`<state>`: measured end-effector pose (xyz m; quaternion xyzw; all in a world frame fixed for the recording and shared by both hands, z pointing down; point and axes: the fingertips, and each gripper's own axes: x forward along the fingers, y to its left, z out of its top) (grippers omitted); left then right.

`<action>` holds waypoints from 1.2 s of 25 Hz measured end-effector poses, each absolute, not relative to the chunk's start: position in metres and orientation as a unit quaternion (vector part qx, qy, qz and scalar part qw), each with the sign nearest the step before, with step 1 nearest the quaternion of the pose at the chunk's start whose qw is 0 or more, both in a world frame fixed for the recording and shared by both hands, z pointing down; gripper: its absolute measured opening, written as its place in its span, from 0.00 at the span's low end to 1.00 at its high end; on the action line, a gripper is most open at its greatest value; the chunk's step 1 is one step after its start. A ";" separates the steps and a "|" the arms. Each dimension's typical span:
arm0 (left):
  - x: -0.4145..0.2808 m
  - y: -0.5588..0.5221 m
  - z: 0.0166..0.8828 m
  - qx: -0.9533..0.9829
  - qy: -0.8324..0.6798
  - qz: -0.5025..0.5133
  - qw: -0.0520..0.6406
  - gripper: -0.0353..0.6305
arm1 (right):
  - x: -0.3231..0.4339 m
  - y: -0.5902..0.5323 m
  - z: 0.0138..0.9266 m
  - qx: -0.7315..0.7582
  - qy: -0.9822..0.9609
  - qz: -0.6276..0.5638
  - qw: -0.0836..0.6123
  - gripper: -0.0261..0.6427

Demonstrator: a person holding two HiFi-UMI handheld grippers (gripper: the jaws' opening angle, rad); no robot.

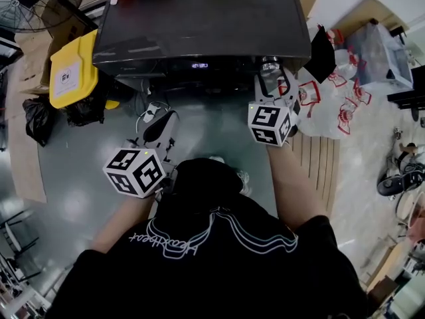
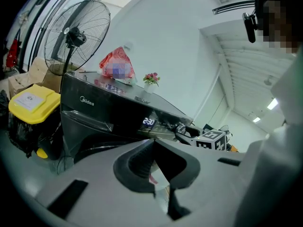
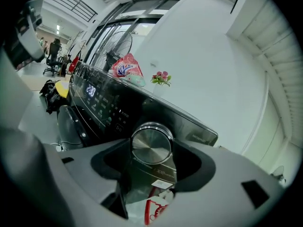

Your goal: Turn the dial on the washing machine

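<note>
The step in hand is the grip on the dial (image 3: 151, 144), which sits at the right end of the washing machine's (image 1: 199, 18) dark control panel (image 3: 102, 100), just past the lit display (image 1: 199, 65). To do it well, the right hand-held gripper (image 3: 151, 148) should stay square to the dial's face, its pads level on opposite sides of the metal rim, and the turn should come from rolling the wrist about the dial's own axis rather than swinging the hand sideways, which would likely slip the pads off the smooth edge. A firm but not crushing squeeze seems right, with a glance at the display to confirm the setting changes. The right hand-held gripper stands fairly wide, its jaws spanning the dial, and the pads look to be touching the rim on both sides. The left hand-held gripper (image 2: 154, 143) hangs back from the machine above the floor (image 1: 80, 178), tips pressed together with nothing between them.
</note>
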<state>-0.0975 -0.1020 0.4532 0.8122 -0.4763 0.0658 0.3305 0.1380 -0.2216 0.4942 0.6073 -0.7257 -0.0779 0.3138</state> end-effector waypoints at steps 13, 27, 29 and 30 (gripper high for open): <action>-0.099 -0.100 0.447 0.816 -0.472 0.063 0.328 0.06 | 0.139 -0.222 0.495 0.620 -0.745 0.024 0.247 0.46; -0.092 -0.097 0.449 0.822 -0.461 0.066 0.327 0.06 | 0.144 -0.222 0.496 0.616 -0.761 0.142 0.148 0.46; -0.092 -0.098 0.448 0.822 -0.461 0.065 0.328 0.06 | 0.145 -0.223 0.496 0.614 -0.762 0.159 0.133 0.46; -0.092 -0.098 0.448 0.822 -0.461 0.065 0.327 0.06 | 0.145 -0.223 0.496 0.613 -0.762 0.165 0.127 0.46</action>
